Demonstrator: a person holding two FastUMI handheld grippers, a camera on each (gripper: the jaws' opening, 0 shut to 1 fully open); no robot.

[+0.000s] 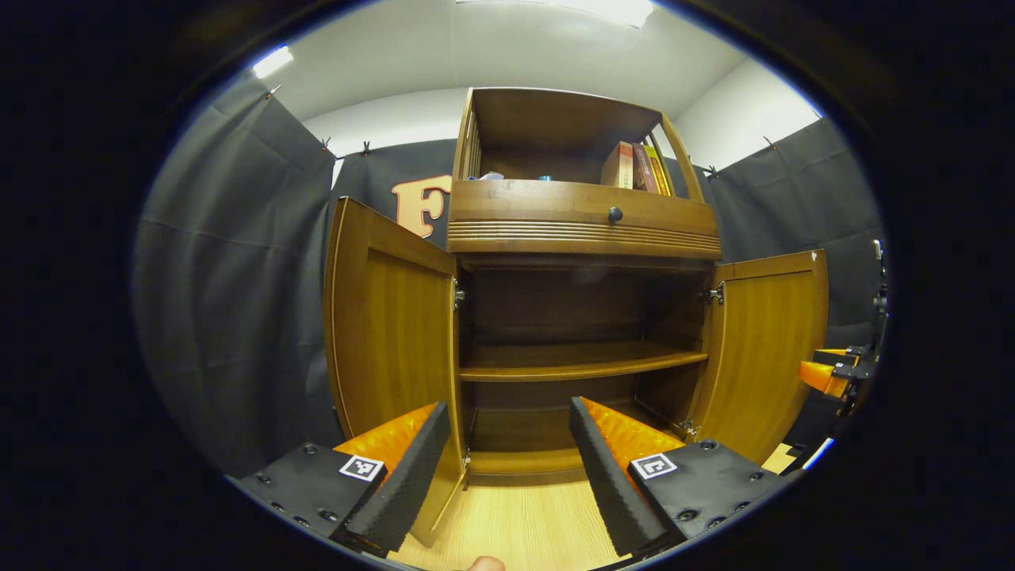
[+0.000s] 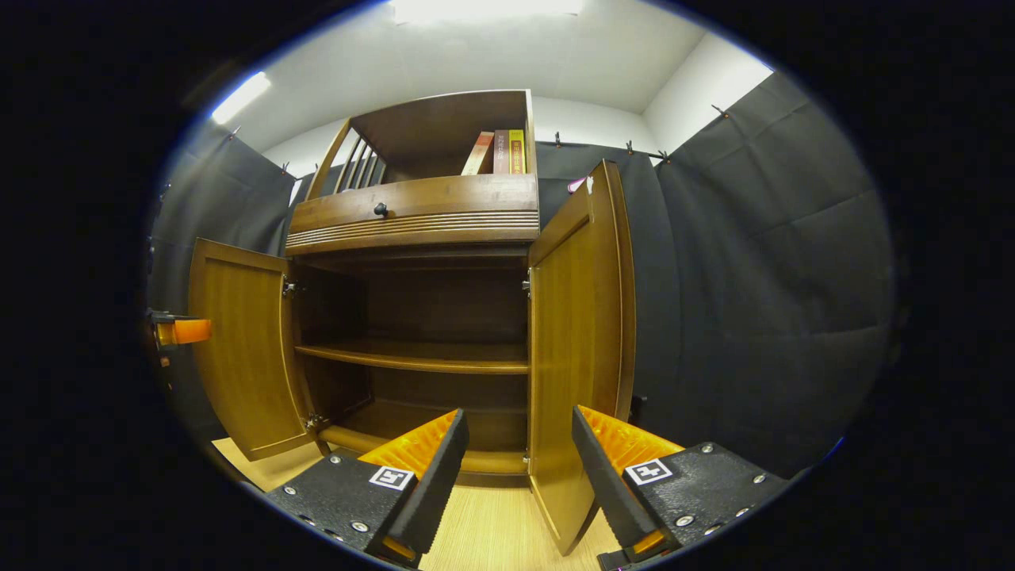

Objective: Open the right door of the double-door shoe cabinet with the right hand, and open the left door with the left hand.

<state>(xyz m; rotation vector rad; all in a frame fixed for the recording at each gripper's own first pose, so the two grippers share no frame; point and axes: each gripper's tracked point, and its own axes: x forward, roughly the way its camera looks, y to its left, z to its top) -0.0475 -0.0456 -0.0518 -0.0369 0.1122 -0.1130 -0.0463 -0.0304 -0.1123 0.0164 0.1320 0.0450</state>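
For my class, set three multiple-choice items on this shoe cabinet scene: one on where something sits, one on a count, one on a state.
1. Where do the books stand?
A. on the floor
B. on the inner shelf
C. in the open top compartment

2. How many knobs show on the drawer front?
A. one
B. two
C. four

3. How do the two doors stand?
A. both shut
B. both swung open
C. one open, one shut

Answers:
1 C, they lean at the top compartment's right end.
2 A, a single dark knob.
3 B, the left door and right door stand out from the cabinet, baring the inner shelf.
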